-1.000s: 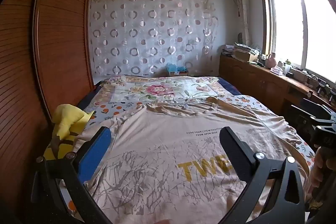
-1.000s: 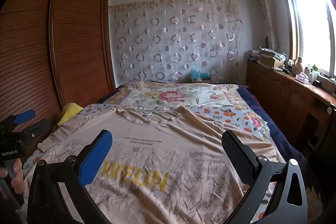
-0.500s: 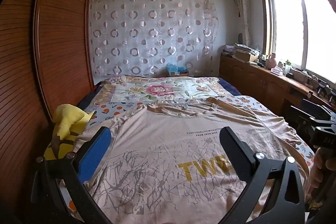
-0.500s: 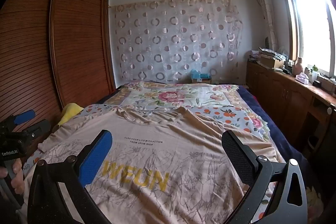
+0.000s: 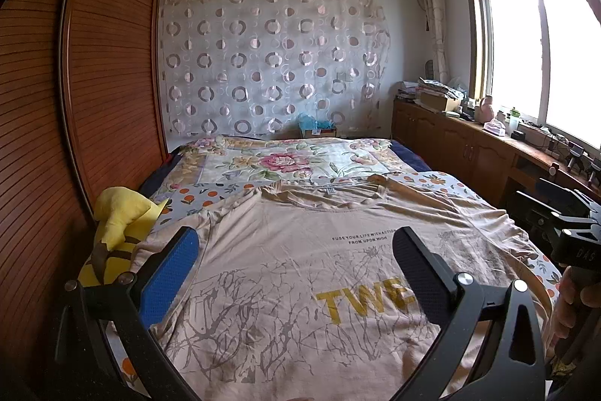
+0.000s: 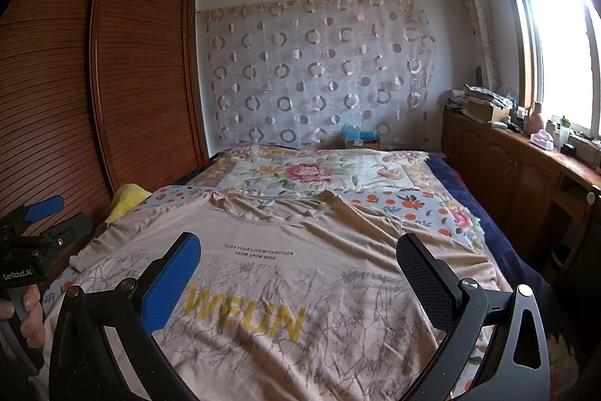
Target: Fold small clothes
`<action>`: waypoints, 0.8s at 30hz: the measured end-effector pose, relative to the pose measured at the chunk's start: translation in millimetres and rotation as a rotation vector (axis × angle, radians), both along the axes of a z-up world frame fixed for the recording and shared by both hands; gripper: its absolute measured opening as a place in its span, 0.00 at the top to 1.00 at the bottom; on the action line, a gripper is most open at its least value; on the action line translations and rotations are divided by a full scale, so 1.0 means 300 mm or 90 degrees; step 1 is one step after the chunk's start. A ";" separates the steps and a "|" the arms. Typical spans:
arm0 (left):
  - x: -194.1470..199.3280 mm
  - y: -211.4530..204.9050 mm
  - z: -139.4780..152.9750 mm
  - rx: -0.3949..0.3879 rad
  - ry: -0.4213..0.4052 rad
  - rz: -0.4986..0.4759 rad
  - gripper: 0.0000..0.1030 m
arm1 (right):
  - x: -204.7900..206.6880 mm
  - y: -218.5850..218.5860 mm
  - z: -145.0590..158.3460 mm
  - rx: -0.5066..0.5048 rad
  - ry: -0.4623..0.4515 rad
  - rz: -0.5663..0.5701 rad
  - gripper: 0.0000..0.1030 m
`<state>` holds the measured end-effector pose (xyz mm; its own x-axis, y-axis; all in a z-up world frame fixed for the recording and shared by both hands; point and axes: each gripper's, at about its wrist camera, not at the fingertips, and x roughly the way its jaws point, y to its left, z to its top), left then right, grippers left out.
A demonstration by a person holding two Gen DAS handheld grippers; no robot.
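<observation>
— Looking across the bed (image 5: pixel 375 156) from its near edge: what sits at the left side?

— A yellow plush toy (image 5: pixel 120 224) lies at the bed's left edge, against the wooden wardrobe (image 5: pixel 75 100). Just beside it starts the left sleeve of the beige T-shirt (image 5: pixel 300 269), which is spread flat, print up, over the near half of the bed, collar toward the far edge.

— And my left hand-held gripper (image 5: pixel 296 262)?

— I see it hanging above the shirt's left part with its blue and black fingers spread wide, pinching nothing.

— The right one?

— My right hand-held gripper (image 6: pixel 300 269) hovers over the shirt's yellow lettering, fingers likewise spread apart and empty. Beyond the bed's right edge runs a wooden cabinet (image 6: pixel 507 156) under the window (image 6: pixel 556 44).
</observation>
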<state>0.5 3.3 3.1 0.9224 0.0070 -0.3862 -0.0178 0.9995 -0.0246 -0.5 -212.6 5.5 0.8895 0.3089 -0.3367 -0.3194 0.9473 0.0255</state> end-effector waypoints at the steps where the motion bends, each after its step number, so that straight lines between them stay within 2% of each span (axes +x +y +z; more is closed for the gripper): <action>1: -0.002 -0.002 -0.002 0.000 -0.001 0.000 0.00 | 0.000 0.000 0.000 0.000 0.000 -0.001 0.00; 24: -0.004 -0.006 0.002 0.000 0.000 0.001 0.00 | 0.002 -0.001 -0.002 -0.001 0.003 -0.002 0.00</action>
